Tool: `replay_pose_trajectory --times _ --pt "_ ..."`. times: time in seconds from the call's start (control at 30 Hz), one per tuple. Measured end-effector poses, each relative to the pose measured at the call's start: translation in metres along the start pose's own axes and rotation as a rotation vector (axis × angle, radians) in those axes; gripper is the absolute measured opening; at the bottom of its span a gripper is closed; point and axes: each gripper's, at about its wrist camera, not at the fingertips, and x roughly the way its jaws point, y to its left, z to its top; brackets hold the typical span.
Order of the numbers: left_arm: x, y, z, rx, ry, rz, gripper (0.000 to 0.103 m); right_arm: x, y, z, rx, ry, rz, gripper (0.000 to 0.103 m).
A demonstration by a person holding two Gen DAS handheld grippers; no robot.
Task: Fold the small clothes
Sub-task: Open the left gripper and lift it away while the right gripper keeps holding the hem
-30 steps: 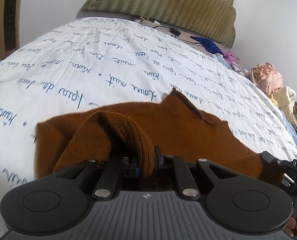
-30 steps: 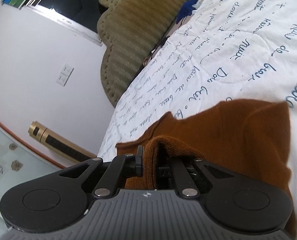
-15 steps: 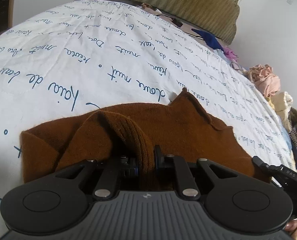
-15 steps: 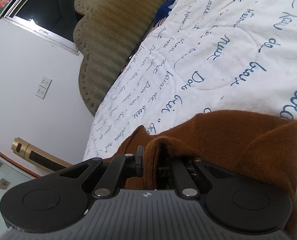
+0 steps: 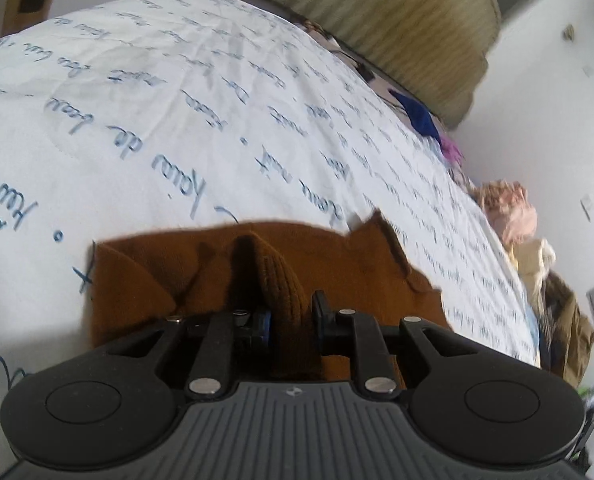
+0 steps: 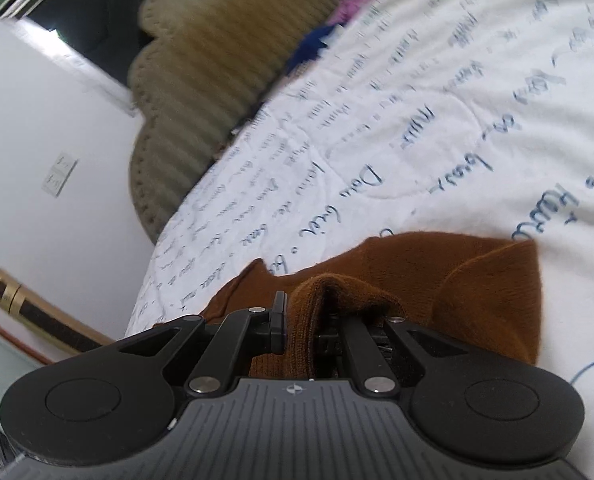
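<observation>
Left wrist view, lower left to centre: left gripper (image 5: 291,314), jaws narrow, pinching a raised ribbed fold of the rust-brown knitted garment (image 5: 337,256). The fold stands up between the jaws and runs away from them toward mid-frame. The rest of the garment lies flat on the white quilted bed cover with blue script (image 5: 217,120), directly beyond the jaws. Its long axis runs left to right across the frame, and one pointed corner juts toward the upper right.

Right wrist view, lower centre: right gripper (image 6: 303,320), jaws narrow, clamped on another ribbed fold of the same garment (image 6: 437,268). The flat body spreads ahead and to the right of the jaws, its long axis again crosswise, on the bed cover (image 6: 457,100).

Judgement: both grippers hold one near edge at equal closeness, neither nearer. The coming move likely depends on carrying that edge forward, across the short axis, onto the far edge.

Upper frame, both views: olive ribbed headboard (image 5: 397,12). Right edge, left view: blurred heap of other clothes (image 5: 517,216).
</observation>
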Motion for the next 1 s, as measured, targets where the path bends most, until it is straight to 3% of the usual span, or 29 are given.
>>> replay_pose_trajectory --times 0.37,0.43,0.5,0.57,0.67,0.83,1.0 --pt "0.011 0.013 0.024 -0.080 -0.047 0.057 0.019 0.021 -0.008 0.015 0.128 0.048 0.027 0.013" --pt "0.011 0.015 0.030 -0.108 -0.061 0.060 0.019 0.025 -0.008 0.023 0.157 0.059 0.050 0.019" --pt "0.009 0.020 0.038 -0.163 -0.084 0.058 0.019 0.029 -0.011 0.032 0.219 0.070 0.074 0.041" --pt "0.006 0.029 0.043 -0.235 -0.104 0.052 0.019 0.032 -0.020 0.041 0.325 0.085 0.120 0.053" --pt "0.000 0.033 0.040 -0.224 -0.102 0.077 0.019 0.031 -0.035 0.050 0.454 0.113 0.127 0.054" --pt "-0.014 0.027 0.021 -0.130 -0.119 0.116 0.019 0.007 -0.027 0.055 0.293 0.068 0.135 0.055" --pt "-0.021 -0.003 -0.001 -0.021 -0.120 0.065 0.019 0.001 -0.002 0.032 0.121 0.175 0.190 0.055"
